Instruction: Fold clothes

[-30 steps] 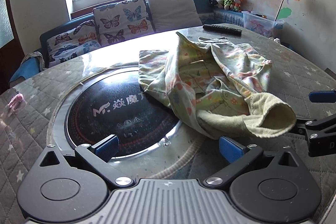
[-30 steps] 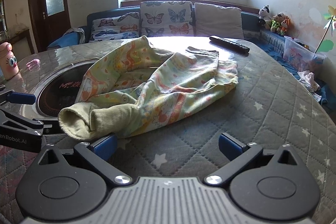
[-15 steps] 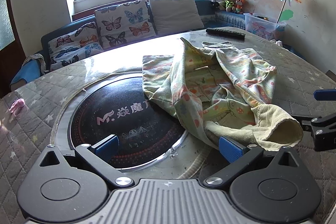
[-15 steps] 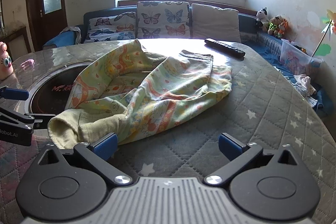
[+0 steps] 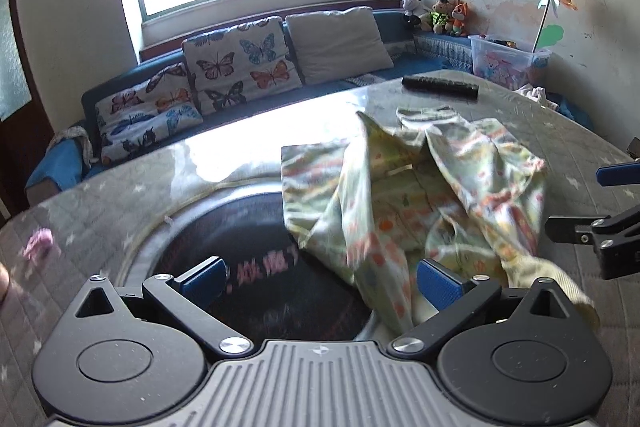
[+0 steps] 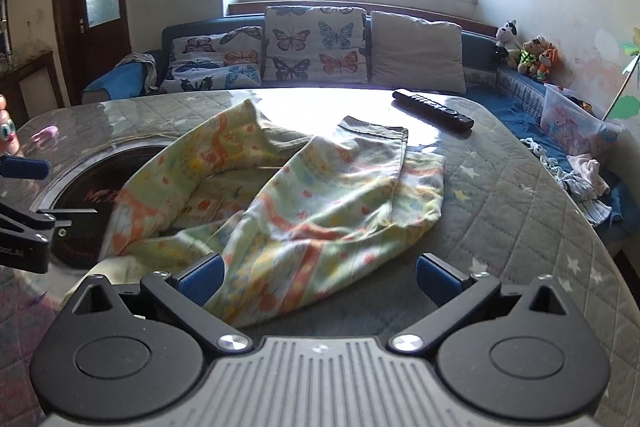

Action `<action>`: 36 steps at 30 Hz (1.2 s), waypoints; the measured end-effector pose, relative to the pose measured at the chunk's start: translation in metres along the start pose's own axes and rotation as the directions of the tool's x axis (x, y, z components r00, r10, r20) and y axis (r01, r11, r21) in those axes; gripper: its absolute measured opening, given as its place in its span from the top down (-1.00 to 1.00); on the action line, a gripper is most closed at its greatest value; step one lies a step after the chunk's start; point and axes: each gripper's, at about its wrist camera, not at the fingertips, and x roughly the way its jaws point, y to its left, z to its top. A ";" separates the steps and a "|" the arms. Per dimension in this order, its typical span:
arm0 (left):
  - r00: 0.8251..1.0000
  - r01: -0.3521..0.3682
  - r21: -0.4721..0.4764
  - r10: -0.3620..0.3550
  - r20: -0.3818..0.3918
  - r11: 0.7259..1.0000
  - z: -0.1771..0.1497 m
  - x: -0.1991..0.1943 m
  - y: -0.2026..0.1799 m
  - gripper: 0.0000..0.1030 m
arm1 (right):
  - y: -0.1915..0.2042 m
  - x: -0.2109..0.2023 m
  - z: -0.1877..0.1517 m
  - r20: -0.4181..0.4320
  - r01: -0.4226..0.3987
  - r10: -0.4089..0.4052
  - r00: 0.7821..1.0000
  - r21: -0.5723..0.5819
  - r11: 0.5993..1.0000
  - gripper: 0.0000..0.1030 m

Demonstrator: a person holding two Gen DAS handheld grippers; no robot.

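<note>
A crumpled child's garment point(image 5: 424, 195), pale green with orange and yellow prints and a ribbed yellow cuff point(image 5: 548, 277), lies on the round quilted table point(image 5: 120, 195); it also shows in the right wrist view point(image 6: 304, 203). My left gripper point(image 5: 320, 277) is open, its right finger against the cloth near the cuff. My right gripper point(image 6: 318, 273) is open, with the garment's near edge lying between its fingers. Each gripper shows at the side of the other's view, the right one point(image 5: 600, 227) and the left one point(image 6: 24, 211).
A black round hotplate inset point(image 5: 248, 259) sits in the table under the garment's left part. A black remote point(image 6: 432, 109) lies at the far side. A small pink object point(image 5: 38, 243) lies far left. A sofa with butterfly cushions point(image 6: 312, 45) stands behind the table.
Both grippers have moved forward toward the garment; it now looms larger and its near edge and cuff reach between or beside the fingers. The garment itself lies much as before.
</note>
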 end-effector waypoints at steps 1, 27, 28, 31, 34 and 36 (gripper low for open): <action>1.000 0.001 0.007 -0.001 0.003 1.000 0.005 0.004 -0.001 -0.98 | -0.002 0.005 0.003 -0.007 -0.002 0.002 1.000 0.006 1.000 -1.00; 0.996 0.076 0.061 -0.073 -0.054 0.995 0.067 0.119 0.008 0.96 | -0.006 0.127 0.074 -0.079 -0.090 0.099 0.992 0.100 0.991 -0.30; 0.997 0.065 0.050 -0.062 -0.047 0.997 0.065 0.114 0.012 0.96 | -0.003 0.130 0.076 -0.077 -0.088 0.095 0.992 0.096 0.992 -0.27; 1.000 0.015 0.020 -0.015 -0.023 1.000 0.060 0.098 0.026 0.96 | 0.002 0.139 0.077 -0.089 -0.068 0.075 0.993 0.076 0.995 -0.10; 0.999 -0.045 -0.011 0.045 0.004 0.999 0.054 0.080 0.042 0.96 | 0.002 0.147 0.074 -0.111 -0.051 0.058 0.992 0.071 0.996 0.20; 0.998 -0.061 -0.049 0.062 0.018 0.997 0.048 0.065 0.053 0.96 | 0.000 0.148 0.072 -0.116 -0.037 0.046 0.992 0.078 0.996 0.35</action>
